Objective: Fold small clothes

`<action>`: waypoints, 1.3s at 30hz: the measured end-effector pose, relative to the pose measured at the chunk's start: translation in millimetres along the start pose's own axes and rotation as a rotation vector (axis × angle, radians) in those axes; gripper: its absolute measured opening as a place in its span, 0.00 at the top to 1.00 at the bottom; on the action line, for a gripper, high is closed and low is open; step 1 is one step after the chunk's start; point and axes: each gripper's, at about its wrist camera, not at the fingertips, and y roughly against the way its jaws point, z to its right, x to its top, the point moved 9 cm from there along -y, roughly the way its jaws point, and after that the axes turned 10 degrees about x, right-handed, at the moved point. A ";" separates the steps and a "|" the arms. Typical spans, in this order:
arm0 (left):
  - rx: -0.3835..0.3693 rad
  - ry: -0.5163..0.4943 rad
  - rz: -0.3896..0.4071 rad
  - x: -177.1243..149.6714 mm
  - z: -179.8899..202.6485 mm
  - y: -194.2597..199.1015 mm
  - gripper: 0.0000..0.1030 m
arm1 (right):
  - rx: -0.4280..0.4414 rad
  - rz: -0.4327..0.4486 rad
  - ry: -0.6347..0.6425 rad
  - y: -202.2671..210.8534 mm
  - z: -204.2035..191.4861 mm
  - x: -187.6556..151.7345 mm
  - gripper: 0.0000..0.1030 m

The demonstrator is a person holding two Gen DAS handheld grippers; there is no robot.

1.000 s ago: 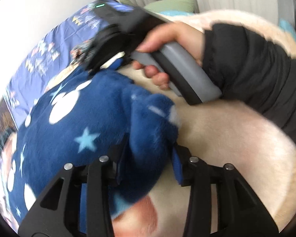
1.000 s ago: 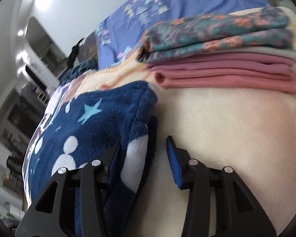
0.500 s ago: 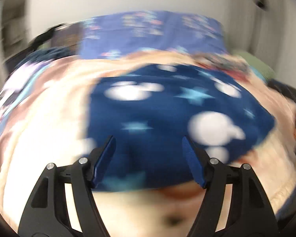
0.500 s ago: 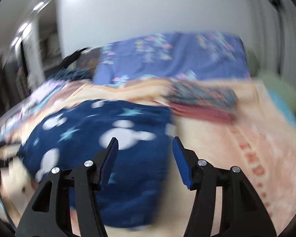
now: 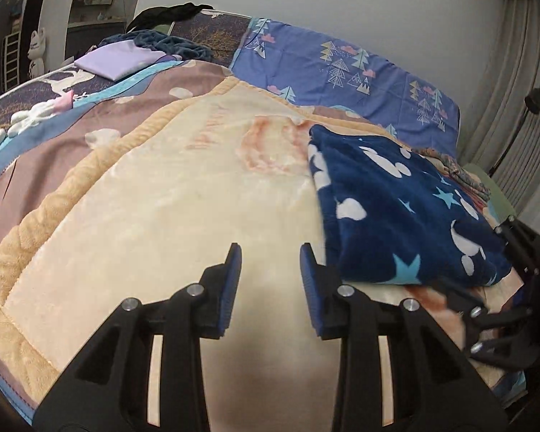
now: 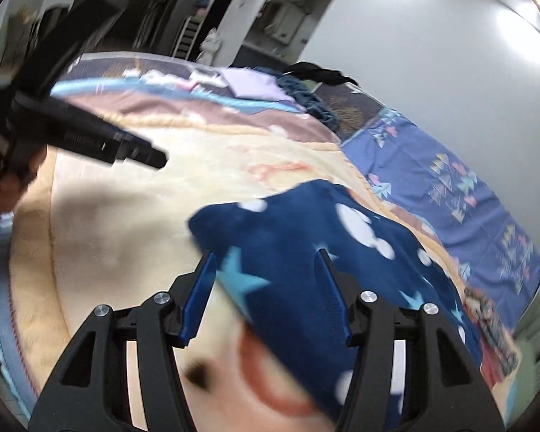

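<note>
A navy fleece garment [image 5: 396, 208] with white shapes and light blue stars lies folded on the cream blanket [image 5: 162, 198]. My left gripper [image 5: 270, 262] hangs over bare blanket just left of the garment; its jaws are closing with nothing between them. In the left wrist view my right gripper [image 5: 504, 306] shows at the garment's near right corner. In the right wrist view, my right gripper [image 6: 266, 266] stands open above the near edge of the navy garment [image 6: 306, 252], its pads not pressing the cloth. A hand holds the left gripper [image 6: 90, 136] at the upper left there.
A stack of folded clothes [image 5: 460, 176] lies beyond the garment at the right. A lavender folded cloth [image 5: 115, 61] and a dark teal heap [image 5: 162, 43] sit at the far left. A blue tree-print pillow [image 5: 342, 72] lines the wall. Curtains [image 5: 514, 108] hang on the right.
Both grippers have let go of the navy garment, rolled upright and drawn back. The garment now lies flat and folded. The left gripper has swung off it to the left.
</note>
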 end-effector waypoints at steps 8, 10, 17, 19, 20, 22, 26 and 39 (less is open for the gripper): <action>-0.070 0.015 0.006 13.0 -10.6 -13.6 0.56 | -0.075 -0.075 0.118 -41.2 -23.4 11.6 0.45; -0.082 0.008 0.010 20.7 -10.4 -16.4 0.53 | -0.089 -0.091 0.131 -51.4 -23.1 13.2 0.45; -0.179 -0.116 -0.050 67.5 15.3 -61.6 0.50 | -0.136 -0.101 0.111 -70.6 -19.6 21.7 0.49; -0.261 -0.101 -0.103 80.3 28.5 -82.9 0.49 | -0.128 -0.106 0.090 -72.9 -17.1 21.7 0.50; -0.315 -0.085 -0.131 86.2 36.9 -93.5 0.47 | -0.125 -0.109 0.087 -74.4 -16.0 21.1 0.51; -0.428 -0.051 -0.201 95.1 58.6 -119.7 0.34 | -0.115 -0.116 0.080 -77.8 -14.6 20.7 0.59; -0.506 -0.009 -0.352 87.7 96.5 -180.3 0.28 | -0.114 -0.114 0.085 -80.9 -17.4 24.2 0.82; -0.614 0.192 -0.335 99.9 104.6 -224.1 0.74 | -0.066 -0.060 0.285 -61.0 -82.1 33.2 0.98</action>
